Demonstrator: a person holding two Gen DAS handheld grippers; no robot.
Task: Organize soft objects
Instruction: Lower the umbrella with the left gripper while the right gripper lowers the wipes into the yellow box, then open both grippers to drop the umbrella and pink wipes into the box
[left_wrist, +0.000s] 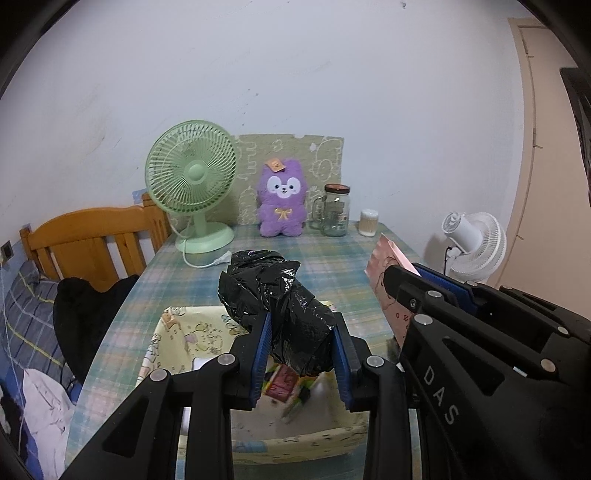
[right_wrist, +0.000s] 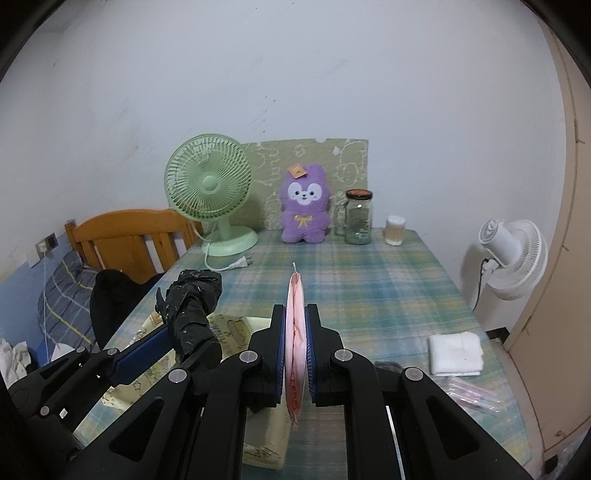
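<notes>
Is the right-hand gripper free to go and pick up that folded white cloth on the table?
Probably not yet. The right gripper is shut on a flat pink packet, so its jaws are occupied. The white cloth lies uncovered on the table just to its right, with nothing between them.

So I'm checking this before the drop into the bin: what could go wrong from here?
The crumpled black plastic bag sticks out well past the left gripper and may snag on the rim of the yellow fabric bin. The thin pink packet is pinched edge-on in the right gripper and could slide out.
</notes>
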